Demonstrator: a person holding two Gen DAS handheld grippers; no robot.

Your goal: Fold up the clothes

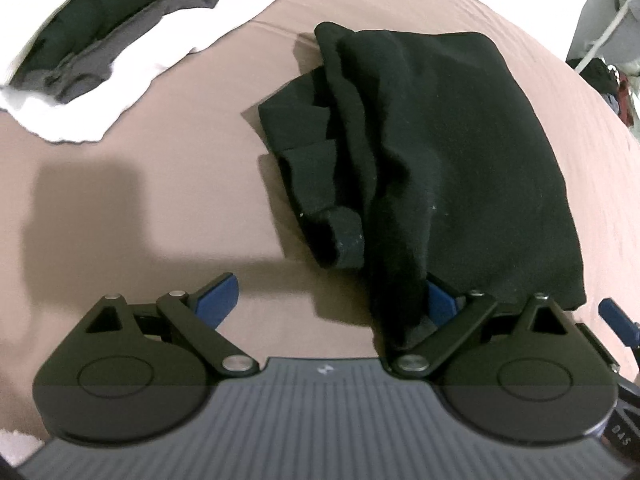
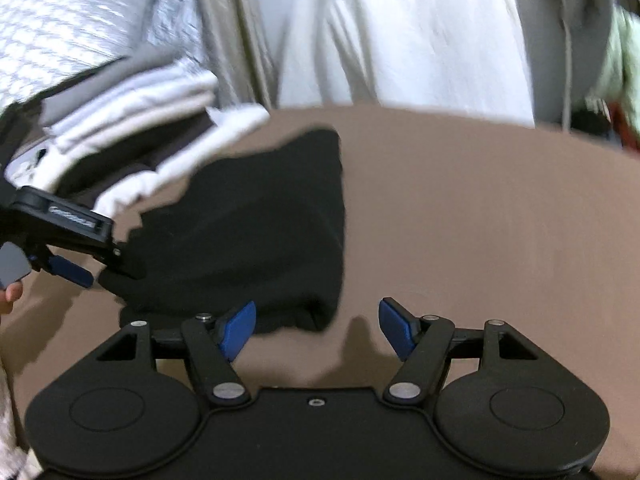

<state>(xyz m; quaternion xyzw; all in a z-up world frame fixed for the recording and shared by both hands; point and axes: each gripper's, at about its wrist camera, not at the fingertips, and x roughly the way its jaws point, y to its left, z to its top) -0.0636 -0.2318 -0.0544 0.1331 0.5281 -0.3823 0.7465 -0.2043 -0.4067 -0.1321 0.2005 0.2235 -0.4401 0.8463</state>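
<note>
A black garment (image 1: 432,152) lies partly folded on a brown bedsheet (image 1: 160,184). The left hand-held gripper (image 1: 328,300) stands wide apart, a drooping fold of cloth draped over its right blue pad. A stack of folded clothes (image 1: 92,56) sits upper left.

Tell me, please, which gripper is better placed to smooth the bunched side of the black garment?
Probably the left gripper: it is open, with the black garment draped over one finger by the bunched folds. The right gripper sits open at the tidier corner.
</note>
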